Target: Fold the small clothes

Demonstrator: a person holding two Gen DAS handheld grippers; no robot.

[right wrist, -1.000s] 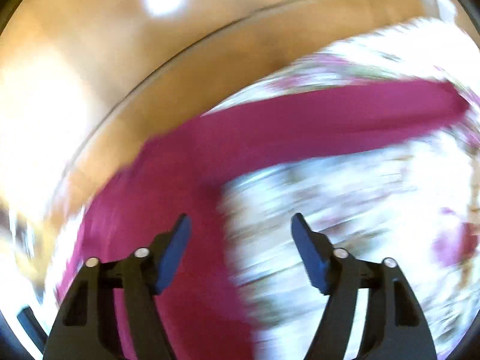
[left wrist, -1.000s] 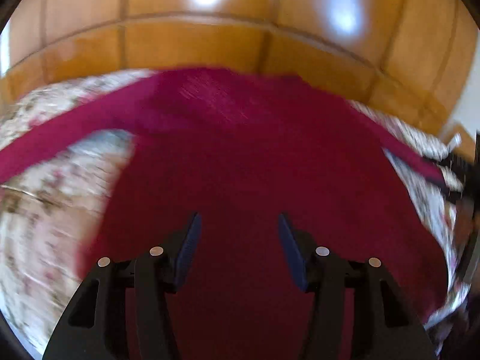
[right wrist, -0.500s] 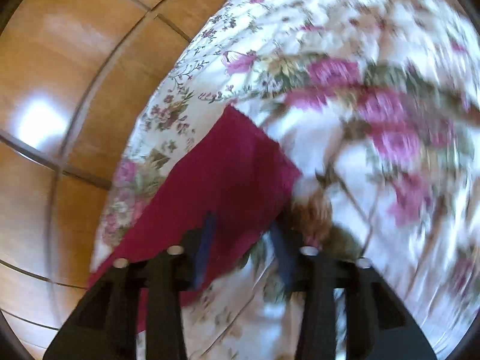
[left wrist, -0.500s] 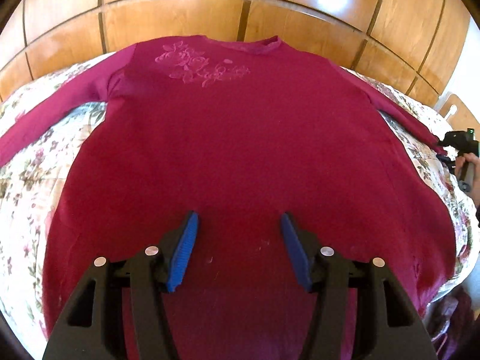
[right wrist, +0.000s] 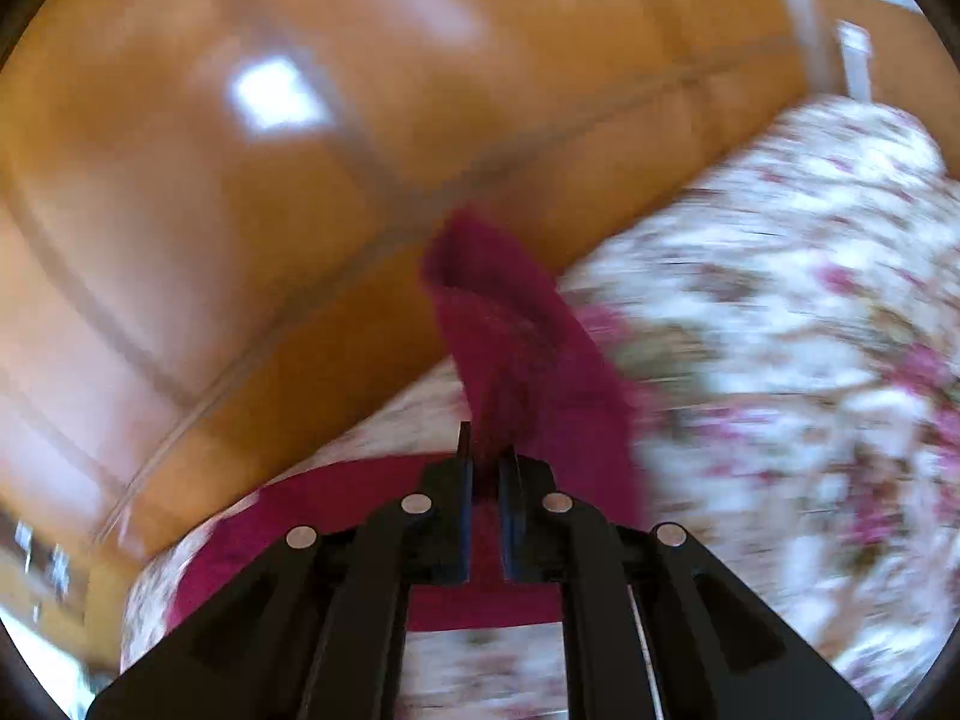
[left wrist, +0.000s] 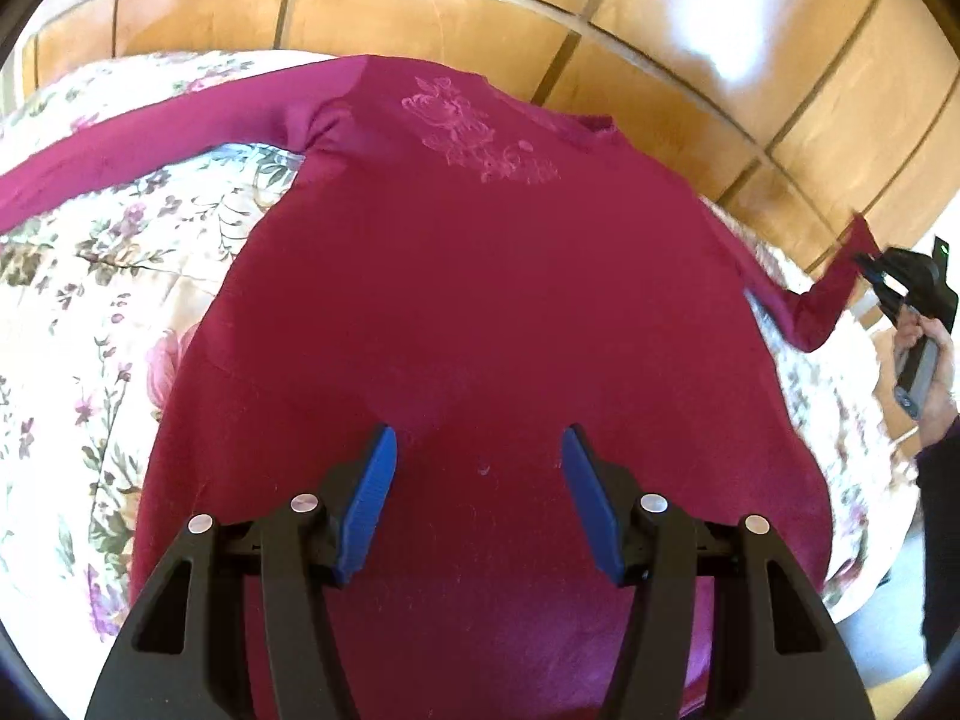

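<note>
A crimson long-sleeved top (left wrist: 480, 300) lies face up on a floral bedspread (left wrist: 90, 300), its pale flower print near the neckline. My left gripper (left wrist: 479, 468) hovers open above the lower body of the top, nothing between its blue pads. The left sleeve (left wrist: 150, 138) stretches flat to the left. My right gripper (right wrist: 485, 456) is shut on the cuff of the right sleeve (right wrist: 516, 324) and holds it lifted off the bed. In the left wrist view that gripper (left wrist: 870, 267) shows at the far right, held by a hand, with the sleeve (left wrist: 822, 306) drawn up to it.
A glossy wooden headboard (left wrist: 540, 12) with panel seams runs behind the bed. The bedspread's right edge (left wrist: 852, 420) falls away near the hand (left wrist: 936, 372). The right wrist view is blurred by motion.
The right gripper has closed on the cuff of the right sleeve and lifted it off the bed. The left gripper has drifted sideways over the top and stays open.
</note>
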